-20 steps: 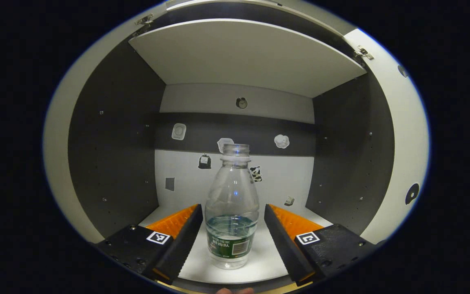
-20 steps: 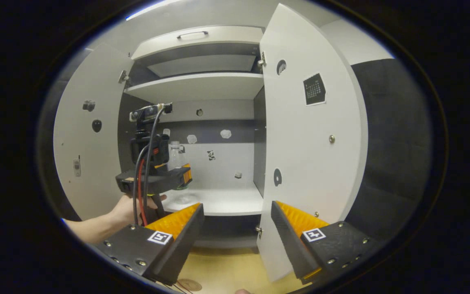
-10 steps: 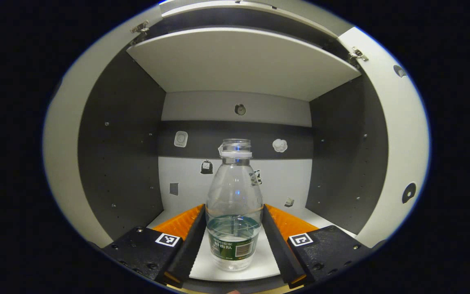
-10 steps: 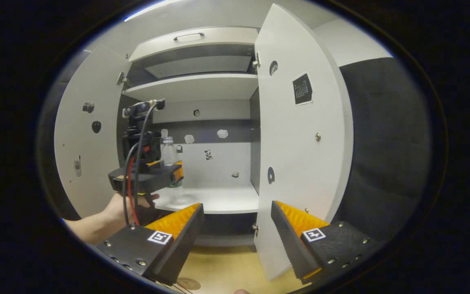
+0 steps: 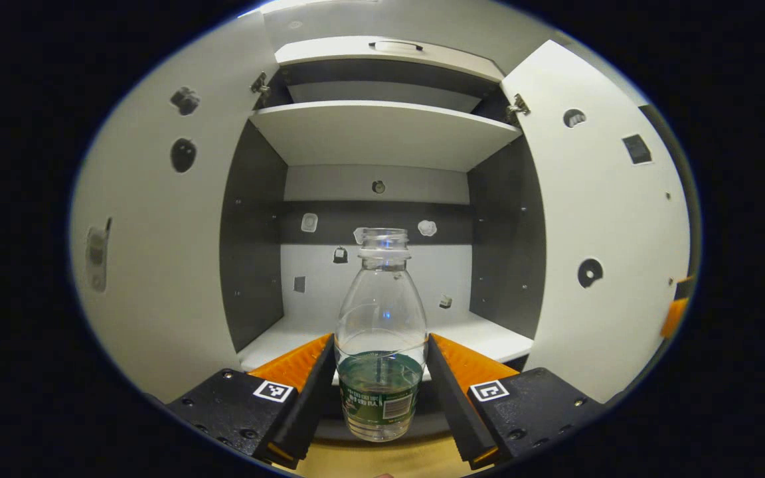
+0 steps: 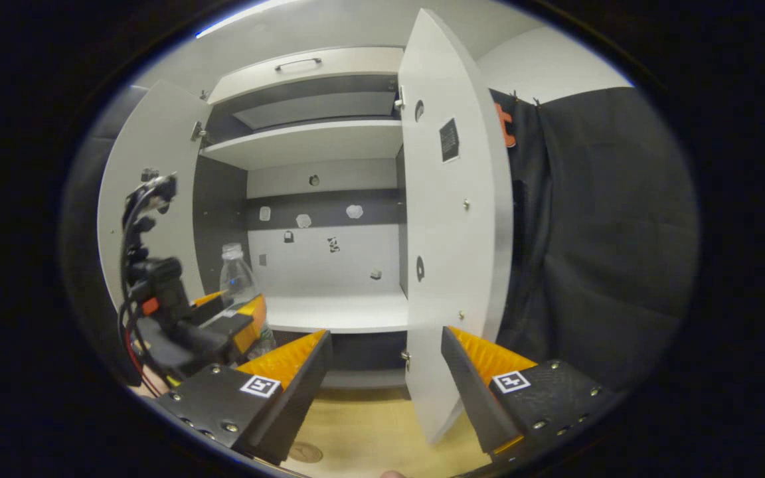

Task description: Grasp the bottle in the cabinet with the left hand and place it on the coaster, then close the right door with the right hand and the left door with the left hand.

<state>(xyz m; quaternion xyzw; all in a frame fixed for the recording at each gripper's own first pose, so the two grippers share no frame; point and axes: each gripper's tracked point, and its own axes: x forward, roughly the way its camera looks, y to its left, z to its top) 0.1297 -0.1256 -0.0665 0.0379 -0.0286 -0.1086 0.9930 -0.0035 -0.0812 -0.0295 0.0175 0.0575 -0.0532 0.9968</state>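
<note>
Presently both fingers of the left gripper (image 5: 380, 382) press the sides of the clear plastic bottle with a green label (image 5: 380, 345), upright, part-filled with water, held clear of the white cabinet shelf (image 5: 489, 335). Right gripper (image 6: 386, 372) stands with fingers apart, grasping nothing, above the wooden tabletop (image 6: 369, 431). Both white cabinet doors, left (image 5: 157, 265) and right (image 6: 452, 252), stand open. A round coaster (image 6: 305, 453) lies on the tabletop.

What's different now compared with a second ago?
The left gripper closed its jaws on the bottle and drew it out of the cabinet, past the shelf edge. The right gripper stayed open and idle; both doors remain open.
</note>
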